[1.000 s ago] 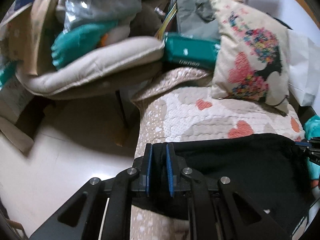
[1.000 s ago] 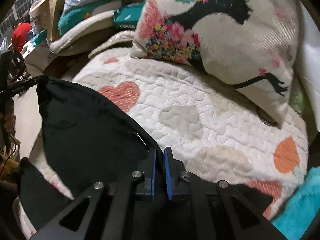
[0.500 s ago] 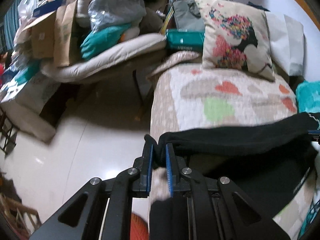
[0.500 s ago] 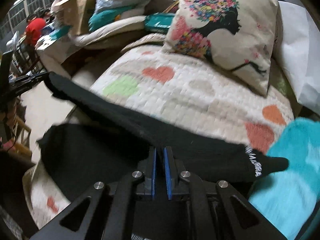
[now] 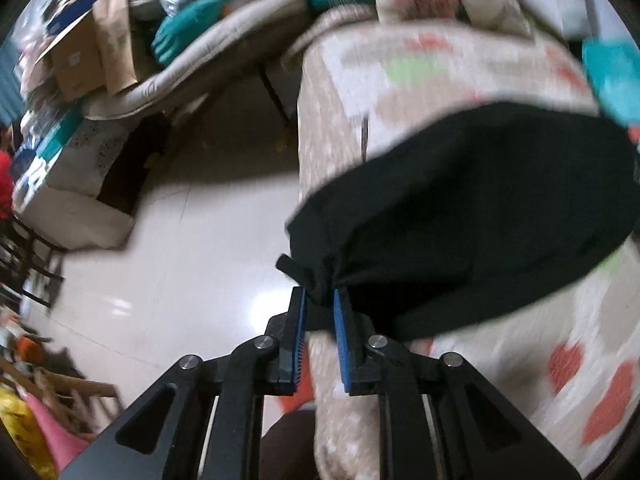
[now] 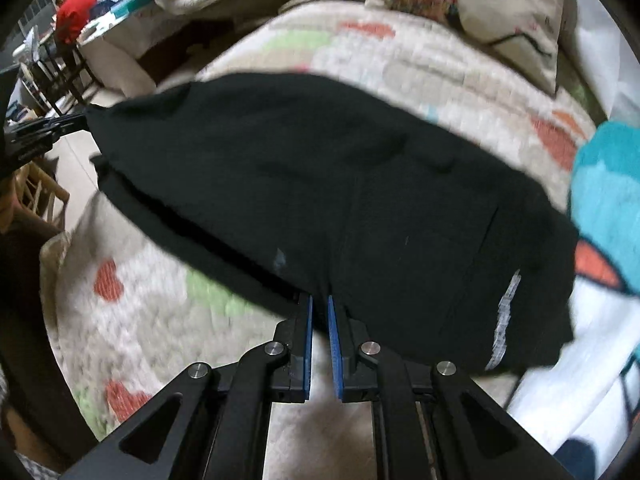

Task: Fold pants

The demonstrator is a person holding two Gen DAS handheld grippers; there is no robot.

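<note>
Left wrist view, cardboard box (image 5: 80, 56) contents unclear, tools gripping pants (image 5: 460, 216)

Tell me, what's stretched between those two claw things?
The black pants. The right gripper pinches one edge and the left gripper the far corner, which the right wrist view shows, over the heart-patterned quilt.

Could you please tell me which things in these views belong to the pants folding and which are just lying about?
Part of the job:
black pants
left gripper, shut on the pants
right gripper, shut on the pants
heart-print quilt beneath

Lying about:
printed pillow
teal towel
cardboard boxes
</note>
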